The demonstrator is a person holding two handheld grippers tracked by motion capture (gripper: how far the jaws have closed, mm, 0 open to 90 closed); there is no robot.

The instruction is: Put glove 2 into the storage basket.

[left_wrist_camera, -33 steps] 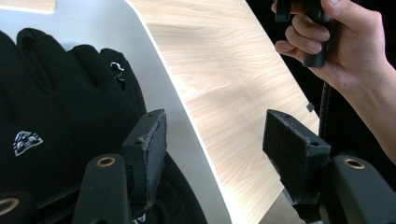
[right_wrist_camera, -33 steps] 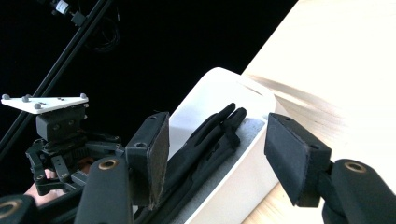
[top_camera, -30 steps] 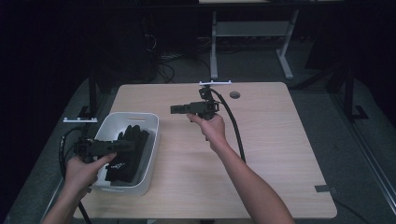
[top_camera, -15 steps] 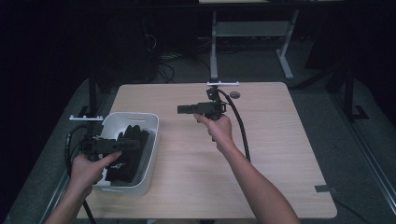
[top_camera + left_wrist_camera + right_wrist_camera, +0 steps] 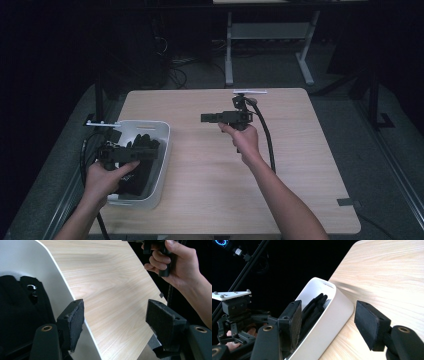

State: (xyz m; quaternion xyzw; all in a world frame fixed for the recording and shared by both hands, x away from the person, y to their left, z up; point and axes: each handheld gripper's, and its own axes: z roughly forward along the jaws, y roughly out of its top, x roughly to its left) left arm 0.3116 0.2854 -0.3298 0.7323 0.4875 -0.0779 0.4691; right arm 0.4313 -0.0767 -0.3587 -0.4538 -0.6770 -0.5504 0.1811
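The black gloves (image 5: 135, 165) lie heaped in the white plastic bin (image 5: 162, 165) at the lower left of the high view, on the near left part of the wooden table (image 5: 300, 190); in the left gripper view they show as dark fabric at the left edge (image 5: 17, 312), behind the bin's curved white wall (image 5: 62, 292). The left gripper (image 5: 150, 154) hangs over the bin's right rim, and its jaws have just been opening: they now stand wide with nothing between them, one pad over the rim and the other over bare tabletop. To do the pick well, I judge that this gripper should shift back toward the left of the frame so that both pads clear the rim and straddle one fold of fabric, then sink and close on a single glove rather than on the heap, since the pieces look tangled and could come up together. Farther off, near the middle of the high view, the right gripper (image 5: 206, 117) is held above the table, pointing toward the bin, its jaws also wide and empty; in its own view the bin (image 5: 337, 307) and the gloves (image 5: 314, 306) sit ahead between the pads. It seems best kept ready there to take the glove's free end.
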